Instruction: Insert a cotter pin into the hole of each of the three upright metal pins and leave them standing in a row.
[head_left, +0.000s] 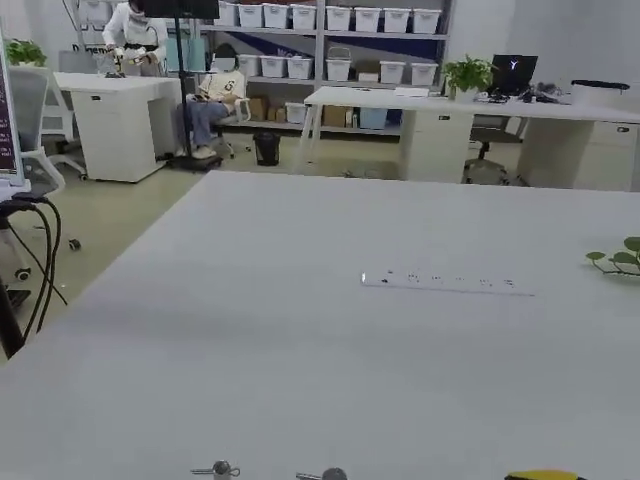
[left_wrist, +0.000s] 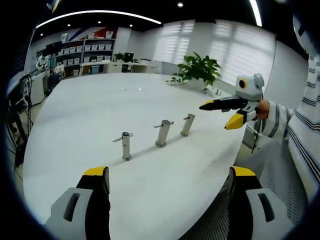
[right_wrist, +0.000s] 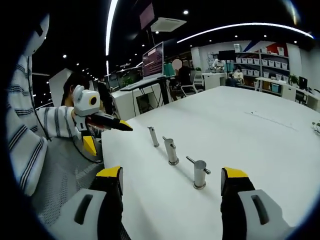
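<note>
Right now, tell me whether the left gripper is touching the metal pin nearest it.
Apart. The left gripper view shows the left gripper with jaws open, short of the nearest metal pin, bare table between them.

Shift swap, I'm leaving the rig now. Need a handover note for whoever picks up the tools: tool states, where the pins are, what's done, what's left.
Left tool: open, empty, short of the pins.
Right tool: open, empty, also clear of them.
Things: the three metal pins stand upright in a row on the white table, near the person's edge.
Done: each pin seems to carry a cotter pin through its top.
Left: probably nothing. The farthest one looks small, so check its seating up close.
</note>
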